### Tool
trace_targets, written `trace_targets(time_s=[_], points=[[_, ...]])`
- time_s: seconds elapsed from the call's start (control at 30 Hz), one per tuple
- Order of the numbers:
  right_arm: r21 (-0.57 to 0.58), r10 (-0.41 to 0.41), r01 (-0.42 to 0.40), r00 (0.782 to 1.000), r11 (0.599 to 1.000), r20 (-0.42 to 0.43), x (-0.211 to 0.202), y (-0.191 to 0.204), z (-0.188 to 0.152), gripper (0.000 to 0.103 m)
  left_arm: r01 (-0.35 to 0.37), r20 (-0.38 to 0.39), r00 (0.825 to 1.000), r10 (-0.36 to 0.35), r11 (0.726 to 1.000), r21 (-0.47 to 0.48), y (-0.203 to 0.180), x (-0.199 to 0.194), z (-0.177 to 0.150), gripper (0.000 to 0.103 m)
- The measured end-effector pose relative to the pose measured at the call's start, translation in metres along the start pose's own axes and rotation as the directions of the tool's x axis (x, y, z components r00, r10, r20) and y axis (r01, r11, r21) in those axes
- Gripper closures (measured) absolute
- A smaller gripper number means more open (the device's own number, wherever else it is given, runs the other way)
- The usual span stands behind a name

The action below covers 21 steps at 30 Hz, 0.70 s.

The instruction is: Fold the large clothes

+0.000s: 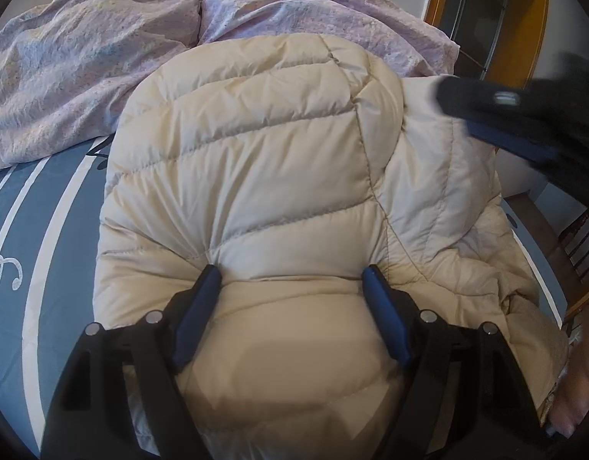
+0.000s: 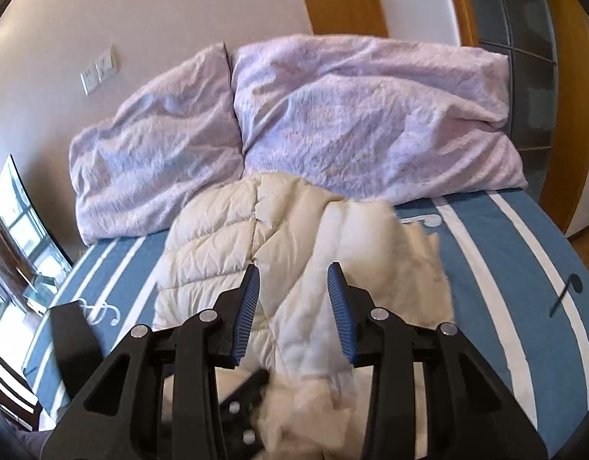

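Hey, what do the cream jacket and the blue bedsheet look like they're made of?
Cream jacket: probably thin nylon or polyester shell, faintly shiny, stitched into puffy quilted channels, so padded. Blue bedsheet: likely woven cotton or blend, matte and flat, with printed white stripes and music notes.

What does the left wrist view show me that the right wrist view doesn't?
Only the left wrist view: the left gripper with its fingers pressed into a puffed fold of the cream down jacket, and a hand at the lower right edge.

Only the right wrist view: the right gripper above the jacket with nothing between its fingers, the wall sockets, and a window at the left.

Both: the jacket, the lilac pillows and the blue striped bedsheet.
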State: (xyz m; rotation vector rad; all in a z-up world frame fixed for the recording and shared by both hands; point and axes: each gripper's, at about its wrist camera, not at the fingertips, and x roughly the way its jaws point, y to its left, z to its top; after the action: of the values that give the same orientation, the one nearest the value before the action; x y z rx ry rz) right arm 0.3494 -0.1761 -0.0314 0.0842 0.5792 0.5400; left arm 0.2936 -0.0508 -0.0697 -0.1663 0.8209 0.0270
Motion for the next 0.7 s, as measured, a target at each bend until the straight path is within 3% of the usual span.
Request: trace_targets(time_s=[0.1, 0.2, 0.3, 0.7], points=[[0.024, -0.047, 0.049, 0.997, 0.999, -0.054, 0.021, -0.010, -0.002, 0.064, 0.008, 0.005, 1.000, -0.008, 1.000, -0.003, 0.001, 0.000, -0.001, 0.027], [0.078, -0.059, 0.071, 0.988, 0.994, -0.140, 0.045, -0.034, -0.013, 0.070, 0.031, 0.012, 0.999, -0.031, 0.999, -0.007, 0.003, -0.001, -0.001, 0.026], [0.062, -0.099, 0.113, 0.977, 0.992, -0.190, 0.061, -0.042, -0.025, 0.076, 0.046, 0.021, 0.999, -0.046, 0.999, -0.005, 0.001, -0.003, -0.001, 0.026], [0.049, -0.126, 0.139, 0.971, 0.989, -0.202, 0.072, -0.055, -0.047, 0.077, 0.075, 0.026, 0.997, -0.075, 0.997, 0.001, -0.004, -0.012, 0.001, 0.026]])
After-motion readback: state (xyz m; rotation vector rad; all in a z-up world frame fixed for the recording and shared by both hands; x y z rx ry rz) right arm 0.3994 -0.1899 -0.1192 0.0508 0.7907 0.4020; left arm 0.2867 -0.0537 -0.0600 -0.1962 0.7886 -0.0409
